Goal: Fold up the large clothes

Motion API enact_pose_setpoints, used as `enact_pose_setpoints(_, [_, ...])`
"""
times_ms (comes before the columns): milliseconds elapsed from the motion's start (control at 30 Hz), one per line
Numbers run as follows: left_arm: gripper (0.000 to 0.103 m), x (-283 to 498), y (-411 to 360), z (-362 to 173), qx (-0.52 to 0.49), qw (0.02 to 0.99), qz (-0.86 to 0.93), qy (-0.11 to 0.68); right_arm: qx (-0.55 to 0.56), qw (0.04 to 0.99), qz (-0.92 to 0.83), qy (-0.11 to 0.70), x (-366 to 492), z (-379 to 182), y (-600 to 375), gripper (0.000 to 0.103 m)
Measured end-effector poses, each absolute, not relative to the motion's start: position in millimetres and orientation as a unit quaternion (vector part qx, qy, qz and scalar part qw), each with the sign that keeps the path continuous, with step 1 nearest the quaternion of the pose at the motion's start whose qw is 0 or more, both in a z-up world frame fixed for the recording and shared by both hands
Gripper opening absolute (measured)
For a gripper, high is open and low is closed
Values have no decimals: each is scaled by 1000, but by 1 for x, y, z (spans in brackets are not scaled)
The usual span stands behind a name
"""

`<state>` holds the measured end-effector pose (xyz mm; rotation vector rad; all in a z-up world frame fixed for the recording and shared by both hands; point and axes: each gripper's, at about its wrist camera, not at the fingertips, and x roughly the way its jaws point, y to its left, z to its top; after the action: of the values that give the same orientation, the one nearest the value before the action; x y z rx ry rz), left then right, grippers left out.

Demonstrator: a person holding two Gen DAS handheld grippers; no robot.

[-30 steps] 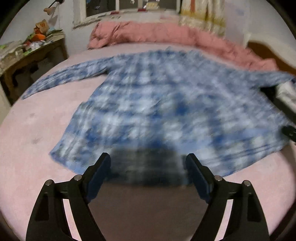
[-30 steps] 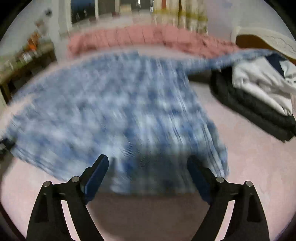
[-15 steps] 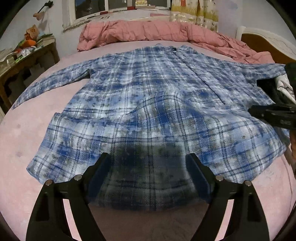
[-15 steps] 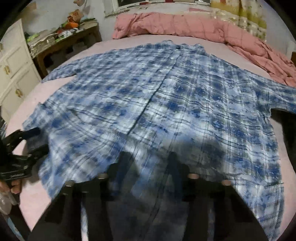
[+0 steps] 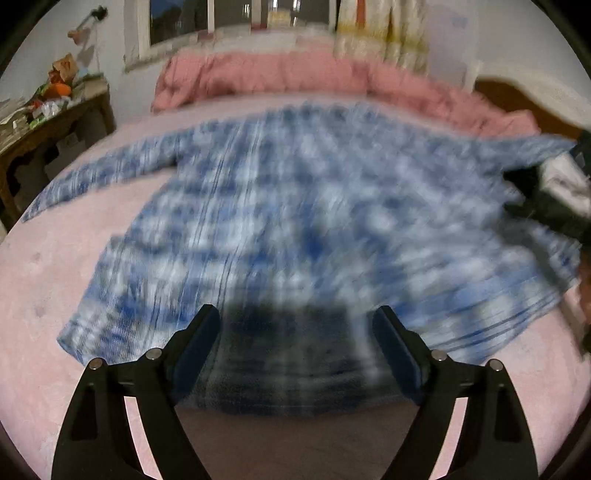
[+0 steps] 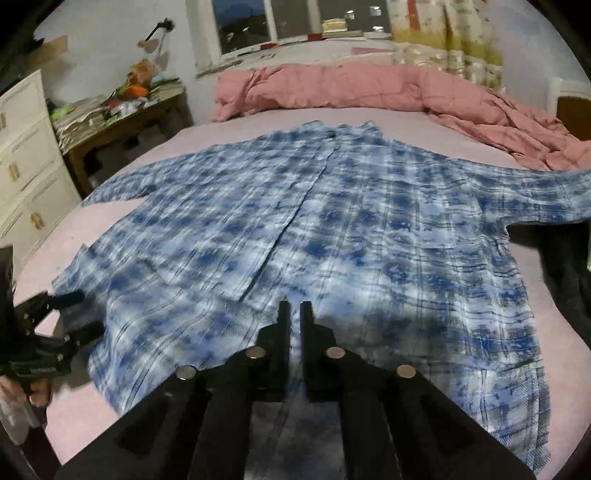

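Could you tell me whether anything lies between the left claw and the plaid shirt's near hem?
Nothing visible does. The open left claw sits right over the near hem of the plaid shirt, which lies flat on the pink bed. The dark clothes pile lies off to the right.

A wide bed with a pale pink sheet [image 6: 122,398] fills the room, a rumpled salmon-pink quilt [image 6: 332,88] heaped along its far edge. Behind it, a dark night window [image 6: 258,26] and patterned yellow curtain [image 6: 443,40]. At left stand a cluttered brown wooden desk [image 6: 122,125] and a cream chest of drawers [image 6: 26,166] against a white wall [image 6: 103,44].
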<state>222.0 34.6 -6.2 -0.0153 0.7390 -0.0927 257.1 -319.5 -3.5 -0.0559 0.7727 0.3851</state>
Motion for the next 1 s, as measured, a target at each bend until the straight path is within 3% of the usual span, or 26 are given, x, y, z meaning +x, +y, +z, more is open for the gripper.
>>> enact_pose_setpoints(67, [76,207,28,19,-16,956,-68,286,-11,905,182,384,252,-3,-325,9])
enact_pose_setpoints(133, [52,204,17,37,-19,959,-116,258,15,905,181,386,241,1,-335,9])
enact_pose_setpoints(233, [27,225,-8,39,-27,938,-176,299,18,913,165,374,218,9,-341,9])
enact_pose_setpoints(300, [25,241,-22,26,-47,917,-207,338,32,915,171,363,203,10,-342,18])
enact_pose_setpoints(367, [23,254,-37,5,-46,896,-217,385,48,912,182,363,192,5,-340,40])
enact_pose_setpoints(433, [23,261,-51,-21,-21,883,-206,422,46,906,189,375,190,-2,-333,41])
enact_pose_setpoints(600, [23,258,-52,-25,-27,884,-205,420,-8,895,182,408,197,-24,-307,42])
enact_pose_setpoints(667, [23,255,-55,-24,-18,887,-202,414,-41,885,157,437,200,-39,-300,52])
enact_pose_setpoints(833, [24,247,-52,-19,-5,901,-184,392,-73,907,81,407,191,-31,-304,62])
enact_pose_setpoints(1000, [31,239,-45,-12,-4,921,-154,359,-43,929,23,366,204,-20,-334,62])
